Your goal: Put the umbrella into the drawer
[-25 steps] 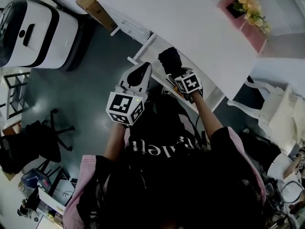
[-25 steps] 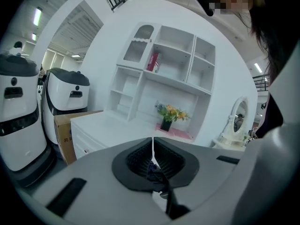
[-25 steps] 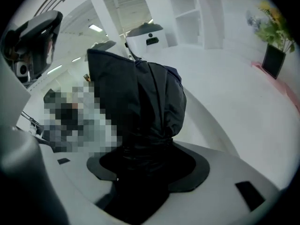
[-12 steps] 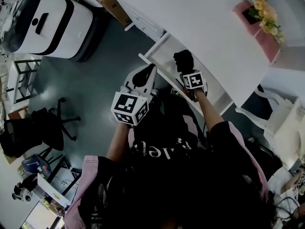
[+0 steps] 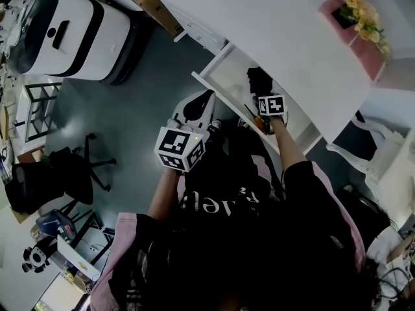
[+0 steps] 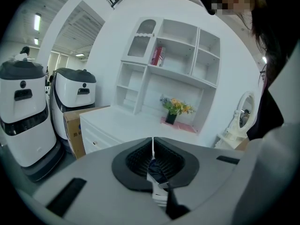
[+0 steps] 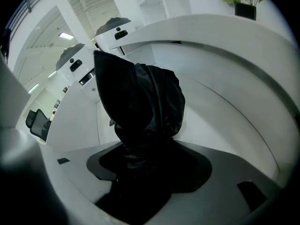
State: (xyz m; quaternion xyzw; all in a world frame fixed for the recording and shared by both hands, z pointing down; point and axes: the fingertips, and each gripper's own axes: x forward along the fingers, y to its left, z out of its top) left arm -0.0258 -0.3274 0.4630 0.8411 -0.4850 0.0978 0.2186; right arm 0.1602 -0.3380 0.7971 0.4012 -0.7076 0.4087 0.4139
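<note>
Right gripper (image 7: 146,165) is clamped on the black folded fabric umbrella (image 7: 140,97), upper middle of the head view, inside the open white drawer (image 5: 228,76), probably not touching bottom. Left gripper (image 6: 153,146) sits centre-left, jaws pinched together, empty.

Black umbrella (image 7: 140,95) clamped in right tool (image 7: 140,161), white drawer (image 7: 229,102) around

The drawer (image 5: 228,73) is drawn out from under the tabletop (image 5: 272,24), toward the person. The umbrella (image 5: 259,81) is held inside it by the right tool (image 5: 262,94). The left tool (image 5: 198,102) is positioned outside, left of the drawer, over the floor. Flowers (image 5: 366,28) are set at the tabletop's far right.
</note>
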